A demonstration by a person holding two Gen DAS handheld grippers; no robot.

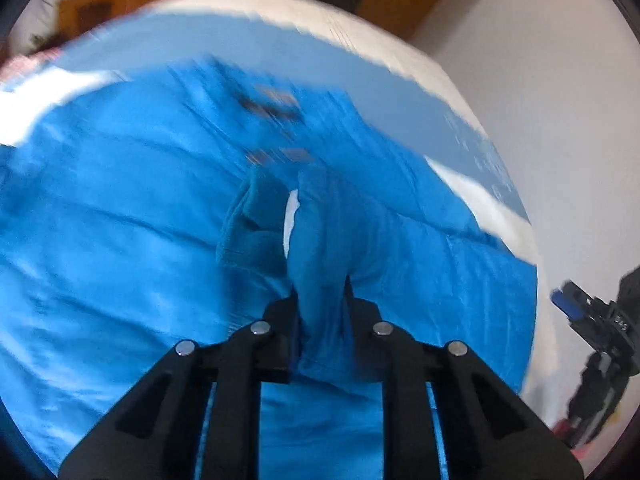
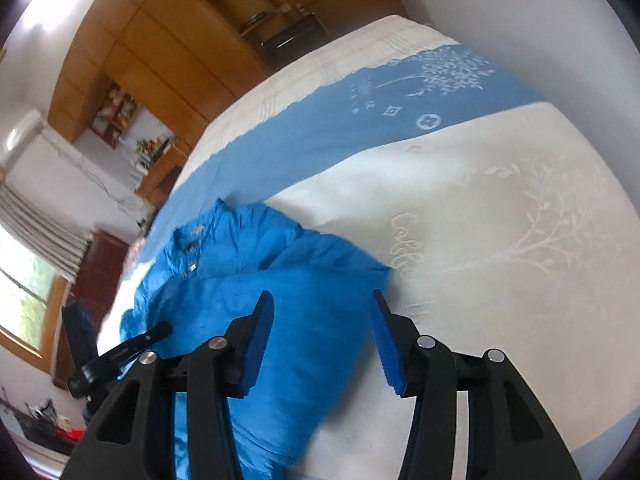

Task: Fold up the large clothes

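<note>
The blue jacket [image 1: 120, 240] lies spread over the bed [image 2: 500, 220], a puffy, quilted garment covering the near part of the white and blue bedspread. In the left wrist view the left gripper [image 1: 322, 300] is clamped on a bunched fold of the jacket: fabric is squeezed between its two black fingers and bulges out above and below them. Just beyond the pinched fold sits a ribbed knit cuff [image 1: 248, 232] of a slightly darker blue (the picture is blurred here, so finer detail is hard to read). Dark marks near the collar area of the jacket are smeared and cannot be made out.

In the right wrist view the right gripper [image 2: 322, 336] hangs above the edge of the jacket with its jaws spread wide and nothing between them; its blue pads [image 2: 258, 344] face each other across the gap. Below it the jacket's edge meets the white part of the bedspread, which carries a pale leaf pattern. A wooden wardrobe [image 2: 168, 40] stands beyond the bed, and a window [image 2: 24, 284] shows at the left.
</note>
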